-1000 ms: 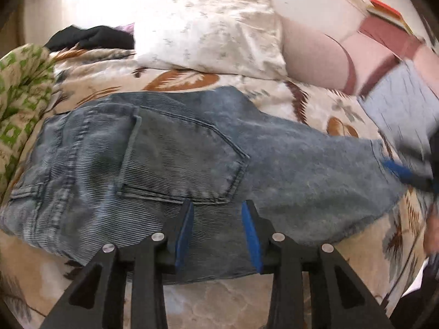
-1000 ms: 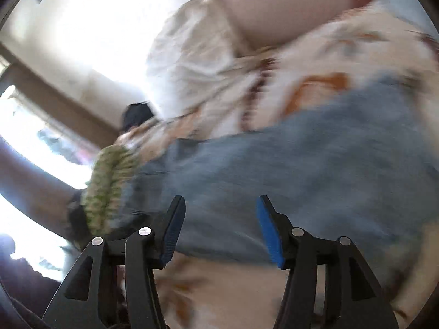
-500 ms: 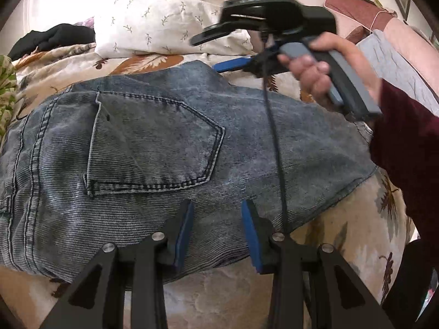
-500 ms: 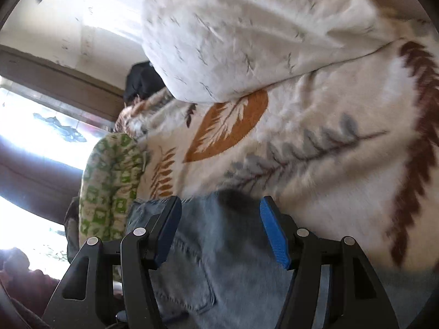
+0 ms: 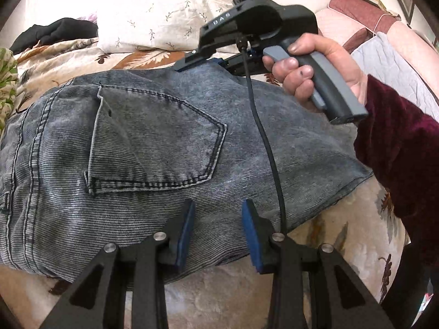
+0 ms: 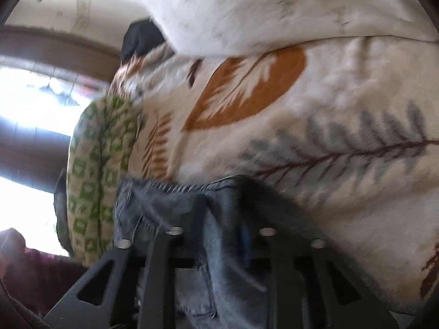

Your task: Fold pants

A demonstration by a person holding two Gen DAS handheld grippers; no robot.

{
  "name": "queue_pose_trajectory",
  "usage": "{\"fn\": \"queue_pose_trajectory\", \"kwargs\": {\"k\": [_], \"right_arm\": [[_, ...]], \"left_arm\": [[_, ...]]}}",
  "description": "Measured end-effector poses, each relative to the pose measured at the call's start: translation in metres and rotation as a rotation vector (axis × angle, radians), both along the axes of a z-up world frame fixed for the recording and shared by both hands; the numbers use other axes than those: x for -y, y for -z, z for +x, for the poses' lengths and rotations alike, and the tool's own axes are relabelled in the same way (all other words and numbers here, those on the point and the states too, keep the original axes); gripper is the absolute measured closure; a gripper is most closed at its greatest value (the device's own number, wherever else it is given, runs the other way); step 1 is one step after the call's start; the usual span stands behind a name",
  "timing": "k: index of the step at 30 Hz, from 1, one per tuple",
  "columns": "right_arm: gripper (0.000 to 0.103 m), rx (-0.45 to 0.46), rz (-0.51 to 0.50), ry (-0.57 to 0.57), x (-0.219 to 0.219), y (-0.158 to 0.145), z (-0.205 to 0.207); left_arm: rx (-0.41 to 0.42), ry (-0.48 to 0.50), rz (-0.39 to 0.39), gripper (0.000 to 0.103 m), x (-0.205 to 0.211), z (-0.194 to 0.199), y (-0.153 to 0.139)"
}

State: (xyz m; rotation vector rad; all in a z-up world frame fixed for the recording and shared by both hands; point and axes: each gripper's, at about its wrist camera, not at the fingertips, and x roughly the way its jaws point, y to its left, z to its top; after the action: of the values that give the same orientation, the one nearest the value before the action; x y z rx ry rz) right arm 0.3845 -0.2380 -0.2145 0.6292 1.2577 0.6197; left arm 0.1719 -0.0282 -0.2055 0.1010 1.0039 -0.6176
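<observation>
While the jeans (image 5: 170, 164) lie folded across the bed's leaf-print blanket (image 5: 315, 235), back pocket (image 5: 153, 142) facing up, I see my left hand-held gripper (image 5: 218, 227) hovering released over their near edge, blue pads apart with denim showing between them. At the far edge, my right hand-held gripper (image 5: 197, 61) reaches in low, its fingertips against the denim. Through the right wrist camera, blurred as it is, a bunched fold of the jeans (image 6: 219, 219) sits between the fingers of the right hand-held gripper (image 6: 222, 233), which look clenched on that cloth. My right hand (image 5: 315, 68) wraps the grey handle, maroon sleeve (image 5: 397, 150) behind it, and a black cable (image 5: 263, 142) drapes across the jeans. Beyond lie a sprigged white pillow (image 5: 170, 13), a black garment (image 5: 60, 31) and a green-patterned cloth (image 6: 96, 170) at the left.
</observation>
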Motion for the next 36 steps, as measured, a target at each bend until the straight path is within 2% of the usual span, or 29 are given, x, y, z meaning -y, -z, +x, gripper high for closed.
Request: {"fn": "queue_pose_trajectory", "kwargs": {"k": [2, 4, 11, 12, 13, 14, 16, 17, 18, 22, 25, 28, 31, 33, 36], "right_arm": [[0.092, 0.003, -0.002, 0.040, 0.003, 0.006, 0.000], [0.097, -0.005, -0.060, 0.073, 0.000, 0.014, 0.002], [0.099, 0.077, -0.163, 0.114, -0.006, 0.008, -0.004], [0.096, 0.075, -0.147, 0.129, -0.005, 0.006, -0.007], [0.088, 0.077, -0.136, 0.147, -0.001, 0.003, -0.010], [0.076, 0.094, -0.134, 0.190, 0.006, -0.006, -0.015], [0.065, 0.144, -0.113, 0.262, 0.024, -0.026, -0.031], [0.057, 0.162, -0.103, 0.278, 0.033, -0.036, -0.042], [0.054, 0.181, -0.104, 0.289, 0.044, -0.050, -0.057], [0.049, 0.226, -0.122, 0.327, 0.088, -0.085, -0.123], [0.040, 0.230, -0.068, 0.444, 0.137, -0.094, -0.193], [0.038, 0.216, 0.007, 0.592, 0.190, -0.087, -0.260], [0.030, 0.202, 0.123, 0.774, 0.240, -0.069, -0.320], [0.028, 0.152, 0.192, 0.895, 0.267, -0.050, -0.348], [0.028, 0.050, 0.262, 0.971, 0.294, -0.028, -0.361]], "left_arm": [[0.000, 0.000, 0.002, 0.064, 0.000, -0.001, -0.001], [0.004, 0.001, 0.010, 0.064, 0.000, -0.005, -0.001], [0.011, 0.008, 0.011, 0.064, -0.006, -0.012, -0.002], [0.011, 0.008, 0.009, 0.064, -0.006, -0.013, -0.003], [0.008, 0.004, 0.004, 0.064, -0.007, -0.013, -0.003], [0.003, -0.001, -0.004, 0.065, -0.009, -0.012, -0.003], [0.000, -0.007, -0.011, 0.065, -0.010, -0.011, -0.004], [0.006, -0.008, -0.011, 0.065, -0.010, -0.009, -0.005], [0.014, -0.009, -0.010, 0.065, -0.010, -0.010, -0.006], [0.061, -0.017, 0.000, 0.065, -0.008, -0.016, -0.010], [0.128, -0.020, 0.011, 0.065, -0.005, -0.023, -0.017], [0.215, -0.007, 0.007, 0.064, 0.000, -0.032, -0.026], [0.262, 0.016, 0.009, 0.062, 0.007, -0.043, -0.029], [0.273, 0.014, 0.028, 0.062, 0.015, -0.047, -0.028], [0.236, -0.006, -0.002, 0.061, 0.030, -0.048, -0.036]]}}
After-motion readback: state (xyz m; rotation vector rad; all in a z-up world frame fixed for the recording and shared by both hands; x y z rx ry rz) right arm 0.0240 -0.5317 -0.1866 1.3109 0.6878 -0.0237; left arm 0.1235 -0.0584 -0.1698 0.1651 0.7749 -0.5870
